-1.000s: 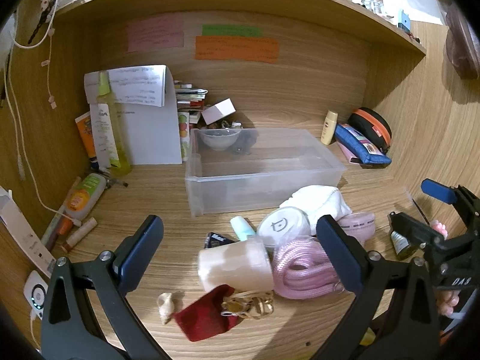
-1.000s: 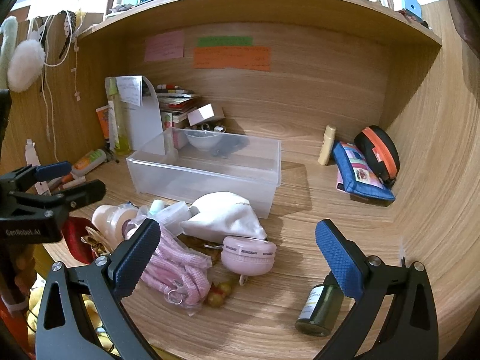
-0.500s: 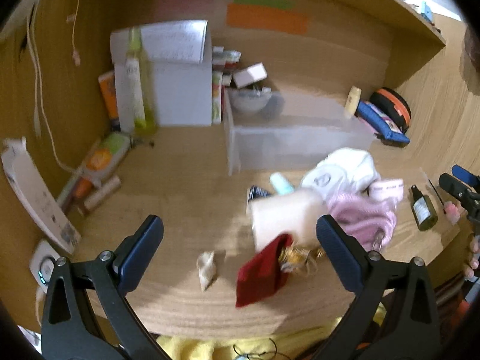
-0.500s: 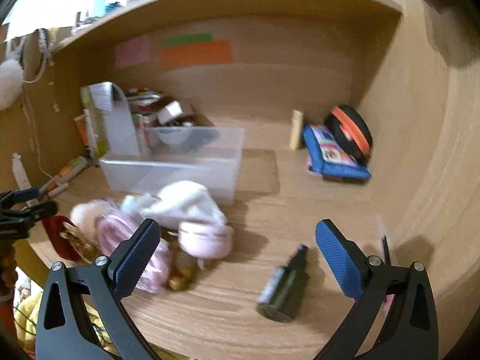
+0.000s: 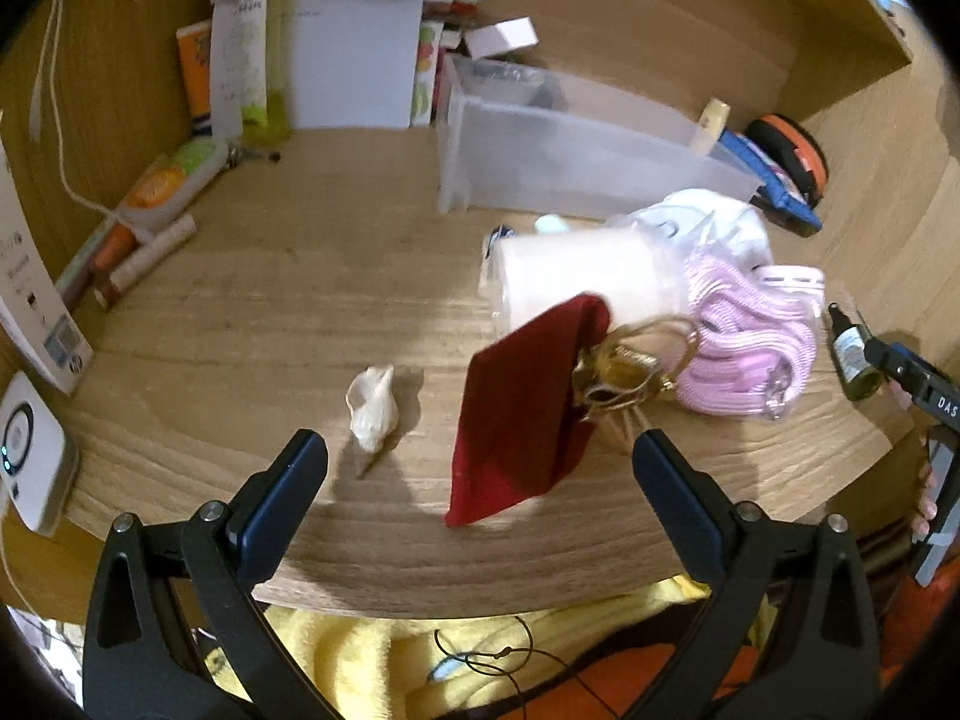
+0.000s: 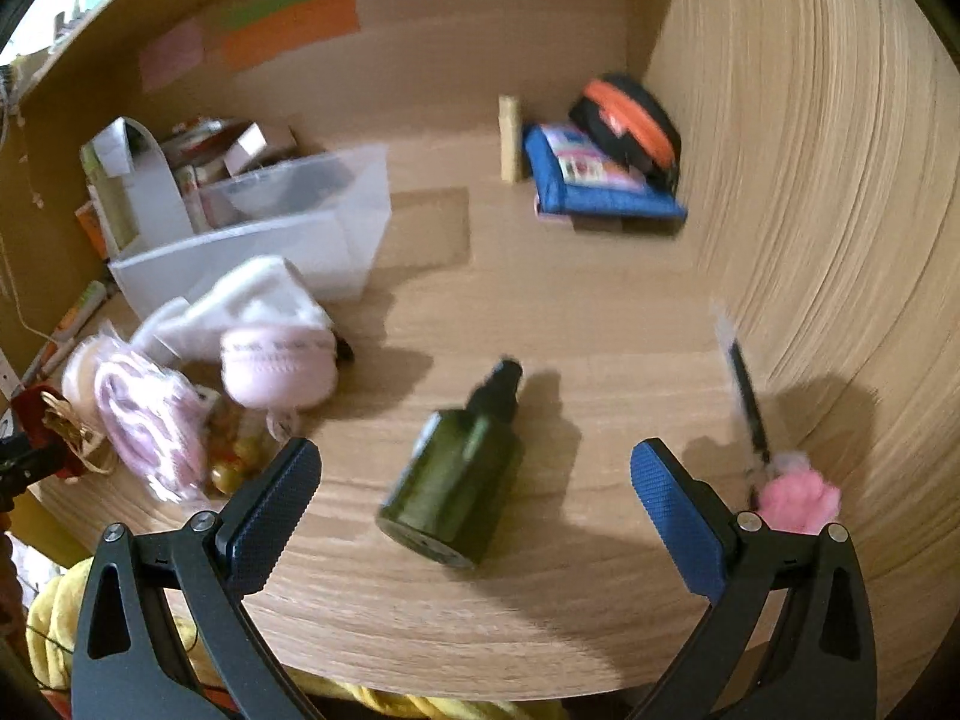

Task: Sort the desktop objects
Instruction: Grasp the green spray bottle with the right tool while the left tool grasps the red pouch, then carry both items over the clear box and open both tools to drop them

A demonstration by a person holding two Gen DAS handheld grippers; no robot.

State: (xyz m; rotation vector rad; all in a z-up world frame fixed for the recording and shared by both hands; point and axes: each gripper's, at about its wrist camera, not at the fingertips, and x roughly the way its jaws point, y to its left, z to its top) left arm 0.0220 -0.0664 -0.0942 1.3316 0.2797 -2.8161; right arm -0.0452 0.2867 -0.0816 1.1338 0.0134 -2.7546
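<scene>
My left gripper [image 5: 480, 468] is open above the desk's front edge, with a dark red cloth pouch [image 5: 522, 414] between its fingers' line and a pale seashell [image 5: 373, 405] just left of it. Behind the pouch lie gold trinkets [image 5: 624, 372], a white roll in plastic [image 5: 582, 276] and a pink cord bundle [image 5: 750, 354]. My right gripper [image 6: 474, 474] is open over a dark green spray bottle [image 6: 456, 474] lying on its side. A pink round case [image 6: 279, 366], white cloth [image 6: 252, 300] and clear plastic bin [image 6: 288, 240] sit to the left.
A pen with a pink pompom [image 6: 792, 492] lies by the right wall. A blue pouch [image 6: 600, 192] and an orange-black case [image 6: 630, 120] fill the back right corner. Tubes [image 5: 162, 186], a white box [image 5: 354, 54] and a white device [image 5: 30, 450] line the left side.
Both grippers have pulled back and tilted down toward the desk front. The left view swung left onto the shell and red pouch; the right view swung right onto the green bottle.
</scene>
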